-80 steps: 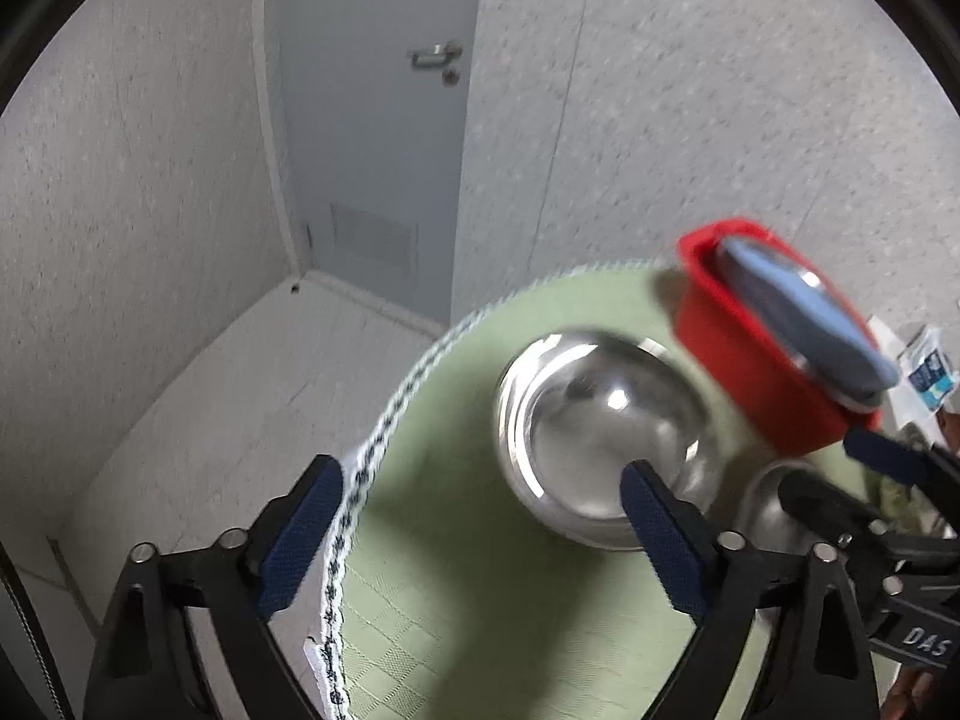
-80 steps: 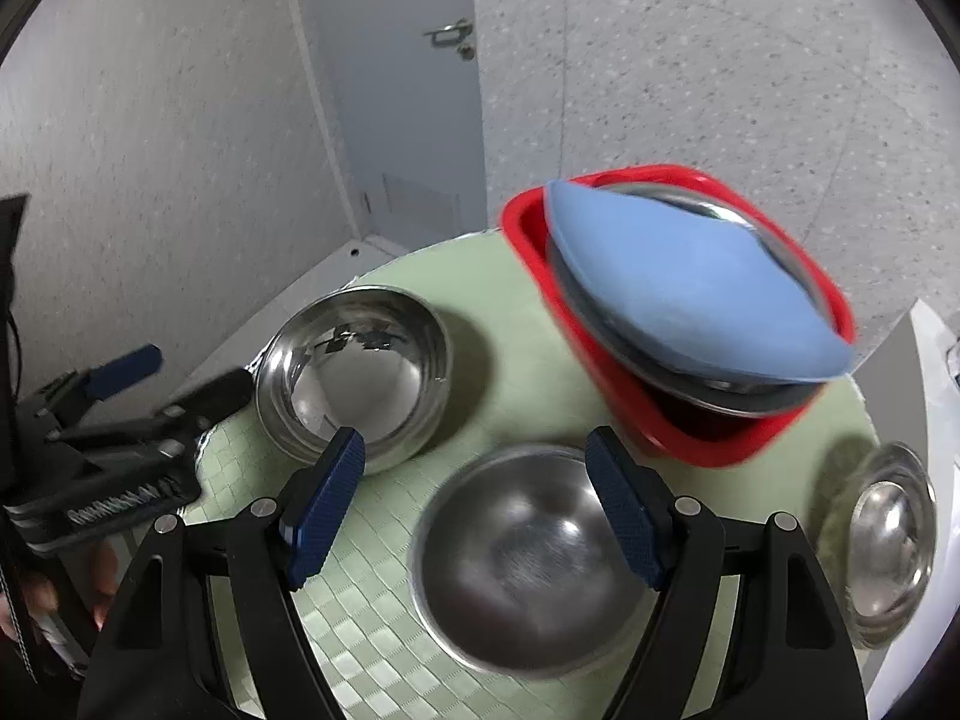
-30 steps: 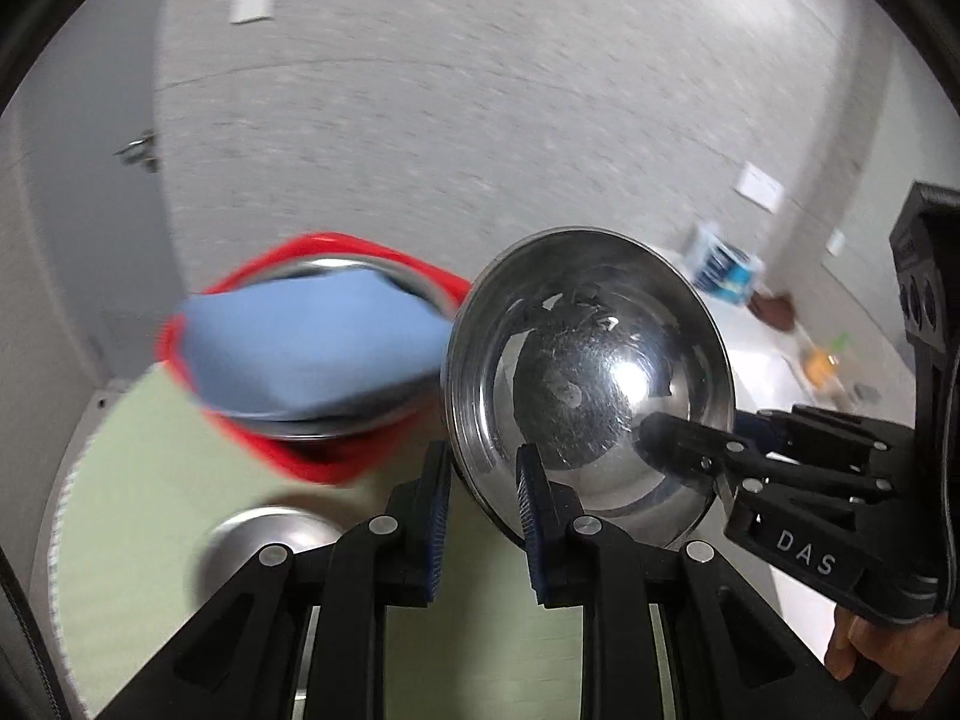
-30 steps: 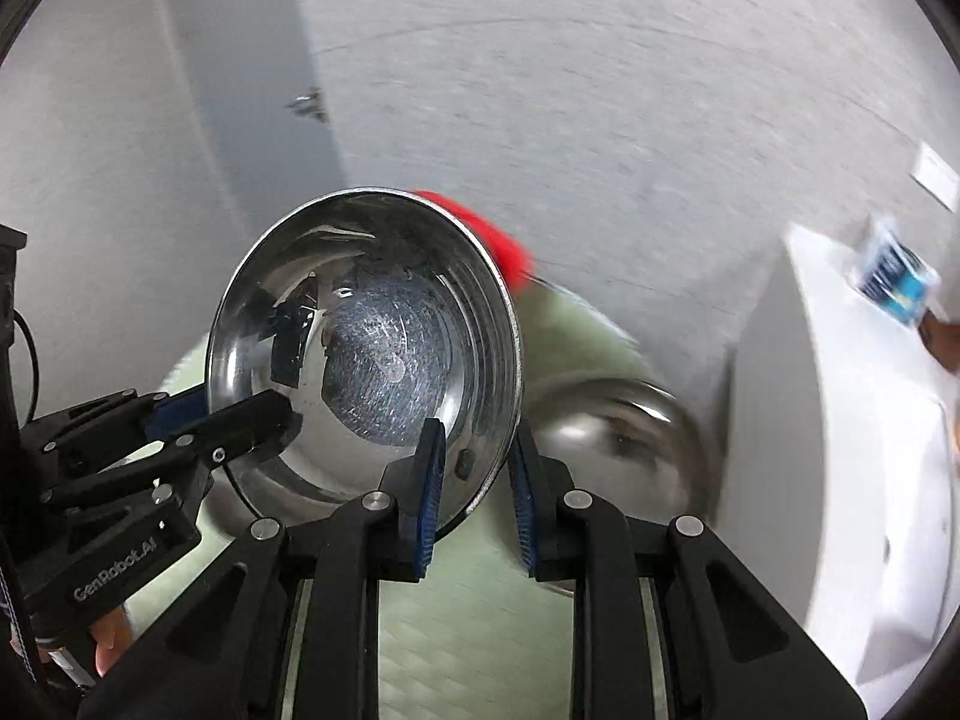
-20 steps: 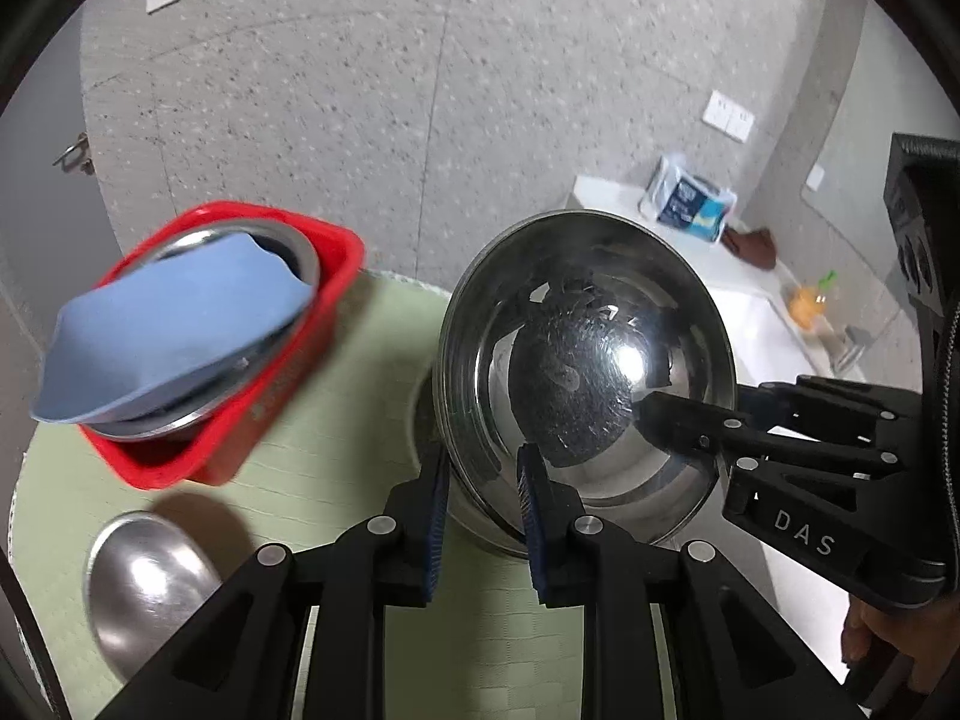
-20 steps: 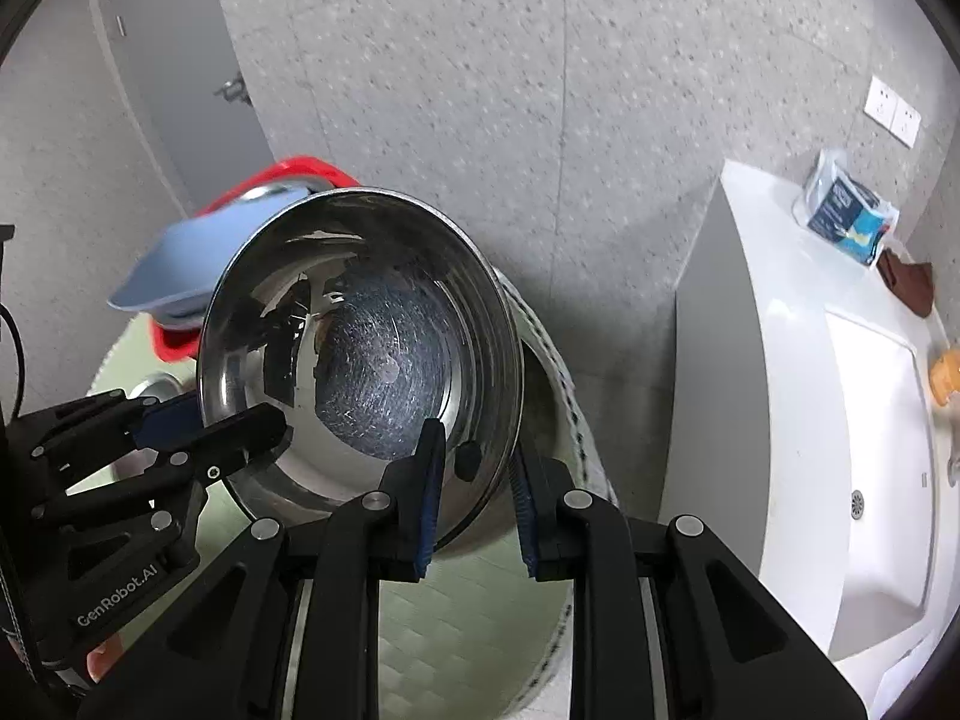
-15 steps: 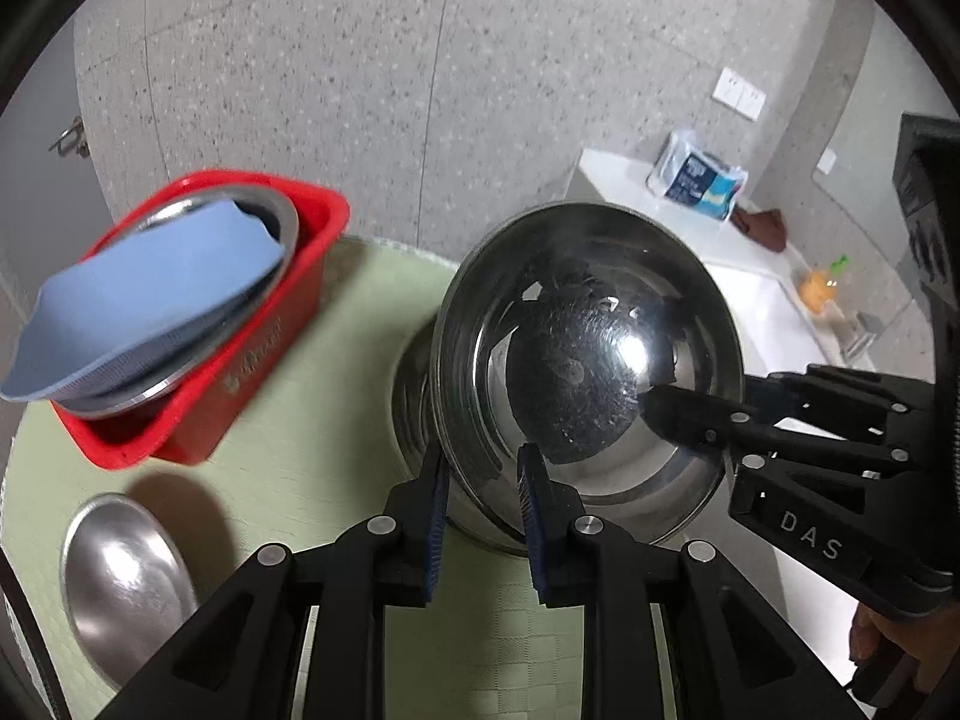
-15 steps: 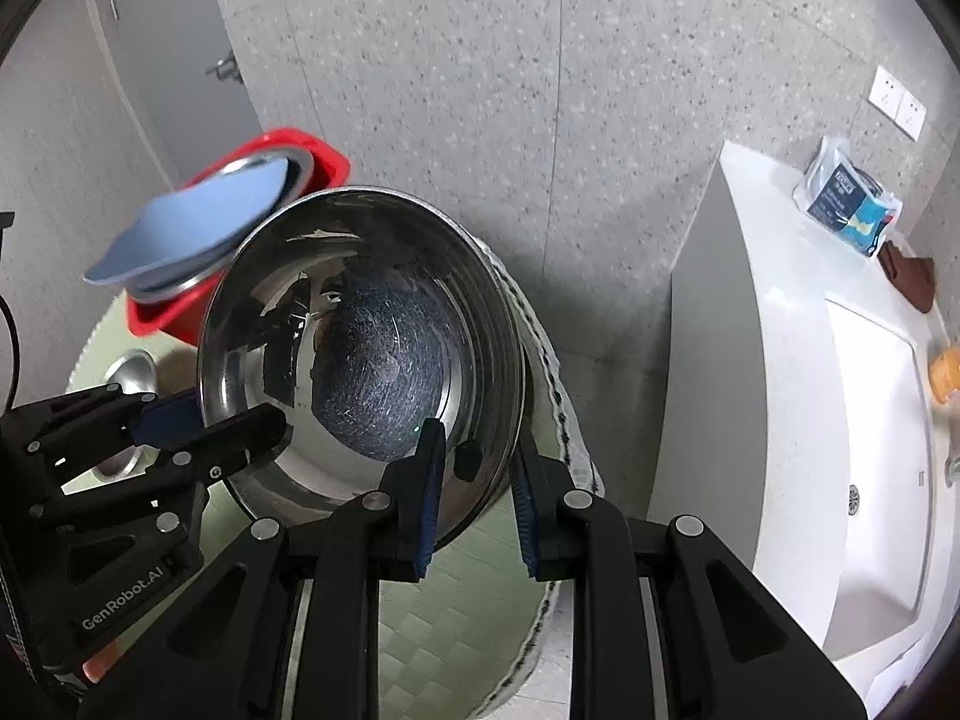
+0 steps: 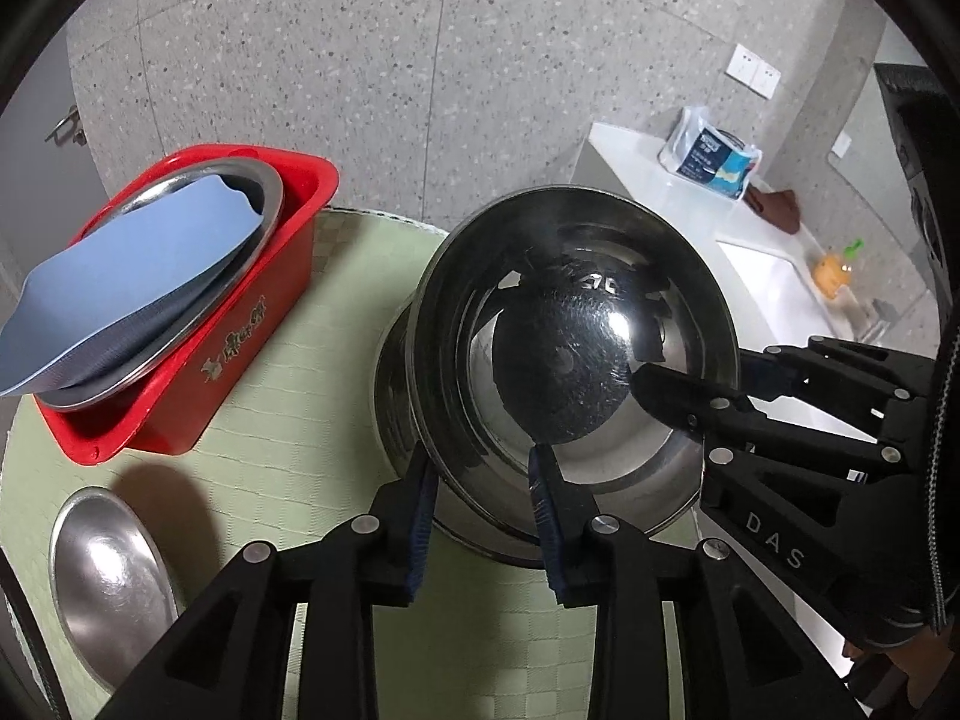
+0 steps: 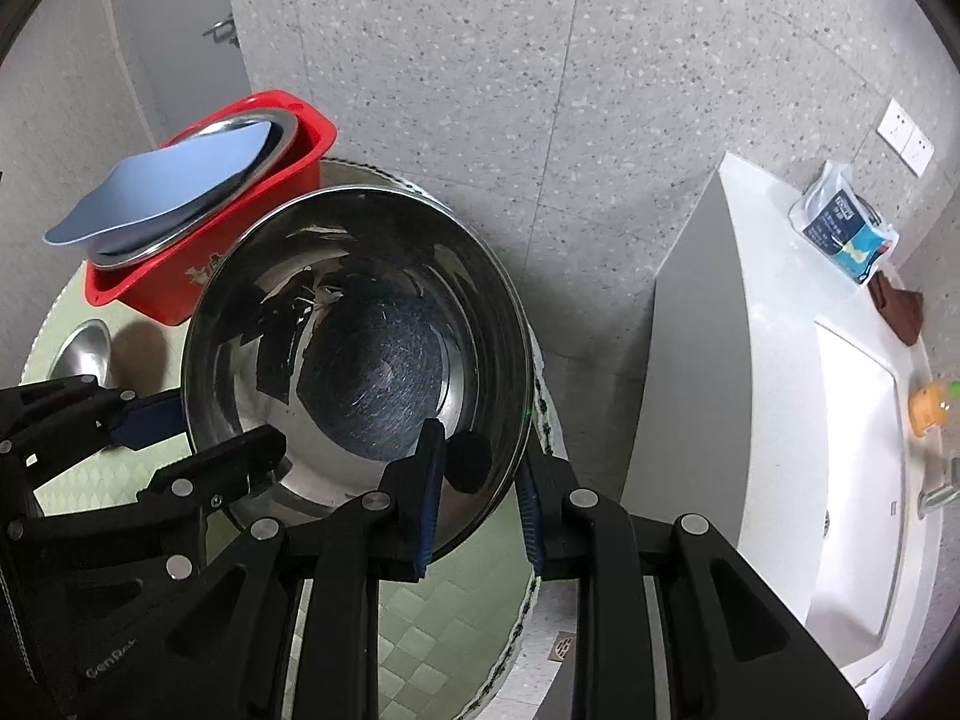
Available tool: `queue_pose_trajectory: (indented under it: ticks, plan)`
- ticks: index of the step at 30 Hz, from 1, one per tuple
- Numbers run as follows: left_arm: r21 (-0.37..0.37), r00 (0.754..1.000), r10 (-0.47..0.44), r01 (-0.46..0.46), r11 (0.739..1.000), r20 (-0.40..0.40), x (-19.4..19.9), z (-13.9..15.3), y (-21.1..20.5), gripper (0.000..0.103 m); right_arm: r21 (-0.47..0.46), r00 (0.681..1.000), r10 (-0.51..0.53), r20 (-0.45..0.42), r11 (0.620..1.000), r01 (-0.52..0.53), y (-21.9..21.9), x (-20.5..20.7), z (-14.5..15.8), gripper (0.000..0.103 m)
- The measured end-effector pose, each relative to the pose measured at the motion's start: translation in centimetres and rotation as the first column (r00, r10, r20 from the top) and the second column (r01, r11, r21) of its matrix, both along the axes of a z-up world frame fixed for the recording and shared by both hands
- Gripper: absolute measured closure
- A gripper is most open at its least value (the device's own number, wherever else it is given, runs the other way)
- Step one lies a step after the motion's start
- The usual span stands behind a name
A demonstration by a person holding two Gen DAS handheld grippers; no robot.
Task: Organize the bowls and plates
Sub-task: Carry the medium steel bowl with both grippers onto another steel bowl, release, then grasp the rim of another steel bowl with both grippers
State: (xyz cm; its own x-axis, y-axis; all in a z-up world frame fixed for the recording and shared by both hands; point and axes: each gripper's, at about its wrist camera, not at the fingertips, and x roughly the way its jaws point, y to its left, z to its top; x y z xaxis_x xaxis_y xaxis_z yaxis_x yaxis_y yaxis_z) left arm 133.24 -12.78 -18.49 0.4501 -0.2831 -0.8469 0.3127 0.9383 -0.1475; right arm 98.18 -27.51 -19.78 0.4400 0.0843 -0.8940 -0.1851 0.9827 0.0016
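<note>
While the red bin point(image 9: 240, 360) upper left holds plates point(image 9: 150, 258), left tool point(image 9: 480, 510) and right tool point(image 10: 477, 504) straddle the steel bowl point(image 9: 570, 330) rim, jaws opening.

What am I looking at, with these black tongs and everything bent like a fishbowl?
No robot: a person holds a two-fingered claw in each hand, each with a wide-angle camera looking along its fingers. One picture comes from the left claw, the other from the right claw. Both have the rim of one steel bowl between their fingers; the right clamps it, the left's jaws are opening. It appears to sit in a second bowl on the green table. Nearby: a red tub holding a steel plate and a blue pad, and a small steel dish.
</note>
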Motion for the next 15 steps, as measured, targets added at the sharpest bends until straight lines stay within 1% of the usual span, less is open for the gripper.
queue_pose_trajectory:
  ticks: [3,6,8,11,12,14,15]
  plan:
    - [-0.019,1.000,-0.005,0.005,1.000,-0.013,0.3,-0.2,0.3,0.070,0.015,1.000,-0.010,-0.002,1.000,0.010,-0.3,0.1,0.0,0.078]
    - [-0.019,1.000,0.000,0.000,1.000,-0.005,0.6,-0.1,0.3,0.060,0.029,1.000,-0.028,-0.013,0.999,0.028,-0.7,0.1,-0.1,0.071]
    - [-0.008,1.000,0.000,0.000,1.000,0.003,0.9,0.0,0.3,0.059,0.044,0.999,-0.035,-0.029,0.998,0.036,-1.0,0.2,-0.6,0.070]
    - [-0.011,1.000,0.003,-0.003,1.000,0.006,0.9,-0.2,0.1,0.058,0.093,0.998,-0.042,-0.051,0.995,0.047,-1.5,0.2,-1.3,0.070]
    - [-0.014,1.000,0.007,-0.007,1.000,0.005,0.8,-0.3,0.2,0.057,0.096,0.998,-0.044,-0.054,0.994,0.049,-1.7,0.2,-1.4,0.070]
    - [-0.018,1.000,0.016,-0.016,1.000,0.015,0.7,-0.2,0.5,0.054,0.105,0.998,-0.042,-0.055,0.993,0.048,-1.8,0.1,-1.6,0.070]
    - [-0.022,1.000,0.020,-0.020,1.000,0.021,0.6,0.0,0.6,0.048,0.112,0.998,-0.042,-0.053,0.993,0.048,-1.8,0.1,-1.6,0.070]
